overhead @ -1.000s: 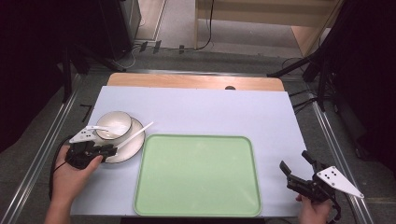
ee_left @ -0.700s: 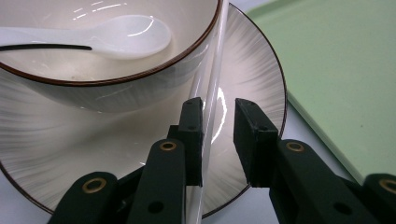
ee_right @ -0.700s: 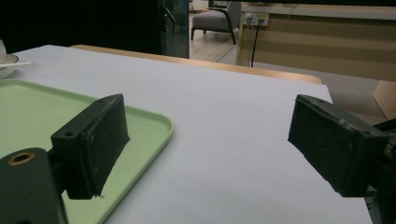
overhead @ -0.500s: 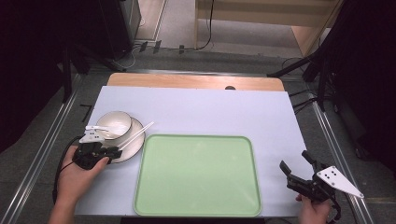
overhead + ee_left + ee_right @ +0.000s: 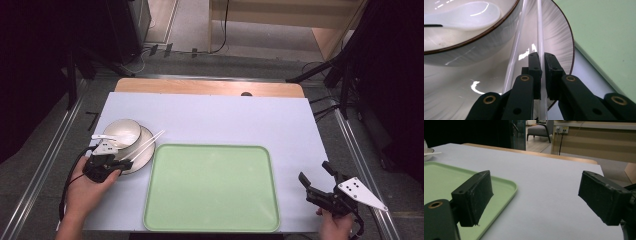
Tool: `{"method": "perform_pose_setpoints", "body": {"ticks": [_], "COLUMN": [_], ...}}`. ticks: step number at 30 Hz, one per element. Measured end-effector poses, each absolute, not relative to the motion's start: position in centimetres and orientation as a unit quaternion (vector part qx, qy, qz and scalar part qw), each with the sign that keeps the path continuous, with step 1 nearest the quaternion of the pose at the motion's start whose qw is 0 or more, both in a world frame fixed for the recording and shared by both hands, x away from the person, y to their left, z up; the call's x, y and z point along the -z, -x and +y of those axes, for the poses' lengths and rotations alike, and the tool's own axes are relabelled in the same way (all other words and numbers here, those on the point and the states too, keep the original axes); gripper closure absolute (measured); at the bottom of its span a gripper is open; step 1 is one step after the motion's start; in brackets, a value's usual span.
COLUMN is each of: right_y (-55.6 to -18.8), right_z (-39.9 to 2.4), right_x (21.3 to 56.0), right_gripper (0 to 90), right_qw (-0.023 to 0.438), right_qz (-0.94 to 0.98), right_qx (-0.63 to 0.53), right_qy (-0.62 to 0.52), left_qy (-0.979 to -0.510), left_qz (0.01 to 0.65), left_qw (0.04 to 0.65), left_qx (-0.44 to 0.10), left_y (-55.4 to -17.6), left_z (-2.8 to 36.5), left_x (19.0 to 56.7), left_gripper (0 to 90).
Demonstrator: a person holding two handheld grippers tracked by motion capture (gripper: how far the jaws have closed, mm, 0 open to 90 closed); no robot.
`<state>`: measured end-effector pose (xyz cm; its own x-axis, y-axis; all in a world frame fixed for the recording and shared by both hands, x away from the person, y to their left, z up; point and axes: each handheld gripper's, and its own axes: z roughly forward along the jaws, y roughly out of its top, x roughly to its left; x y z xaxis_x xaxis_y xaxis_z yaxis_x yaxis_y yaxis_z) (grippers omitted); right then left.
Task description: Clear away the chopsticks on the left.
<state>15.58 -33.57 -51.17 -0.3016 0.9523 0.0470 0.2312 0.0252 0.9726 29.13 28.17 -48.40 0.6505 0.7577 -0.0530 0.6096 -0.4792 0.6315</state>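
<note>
A pale bowl [image 5: 122, 132] with a white spoon [image 5: 469, 12] in it stands on a brown-rimmed plate [image 5: 145, 150] at the table's left. Two white chopsticks [image 5: 150, 140] lie across the plate's right side beside the bowl. My left gripper [image 5: 125, 159] is at the plate's near rim. Its jaws have just been closing, and they now pinch the right-hand chopstick [image 5: 541, 37] between the pads of the left gripper [image 5: 542, 56]. The other chopstick [image 5: 515, 50] lies free beside it. My right gripper [image 5: 314, 171] stands open and empty over the mat at the front right, its jaws spread wide in the right gripper view [image 5: 536, 192].
A large empty green tray [image 5: 212, 187] lies at the middle front, its left edge next to the plate. The pale blue mat [image 5: 225, 120] covers the table. A wooden strip [image 5: 210, 87] runs along the far edge.
My left gripper has edged right toward the plate's near rim and narrowed its jaws onto a chopstick. The right gripper has kept still.
</note>
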Motion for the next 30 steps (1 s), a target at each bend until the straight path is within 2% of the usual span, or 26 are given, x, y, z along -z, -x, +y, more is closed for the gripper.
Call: {"method": "perform_pose_setpoints", "body": {"ticks": [12, 17, 24, 30], "right_y": [-15.5, -15.5, -15.5, -15.6], "right_z": [-33.6, -33.8, -33.8, -33.8], "right_x": [51.1, 51.1, 51.1, 51.1], "right_gripper": [12.4, 12.4, 12.4, 12.4], "right_qw": [0.353, 0.355, 0.355, 0.356], "right_qz": [0.621, 0.621, 0.621, 0.622], "right_qx": [-0.512, -0.512, -0.512, -0.511], "right_qy": [-0.477, -0.475, -0.476, -0.475], "left_qy": [-0.855, -0.854, -0.845, -0.853], "left_qz": [0.375, 0.39, 0.407, 0.407], "left_qw": [0.348, 0.336, 0.347, 0.325], "left_qx": [-0.081, -0.073, -0.03, -0.013], "left_y": [-27.0, -26.1, -25.2, -24.7], "left_z": [24.3, 22.2, 19.7, 18.2], "left_x": [47.1, 48.1, 49.2, 50.7], "left_gripper": [85.9, 85.8, 85.7, 85.7]}}
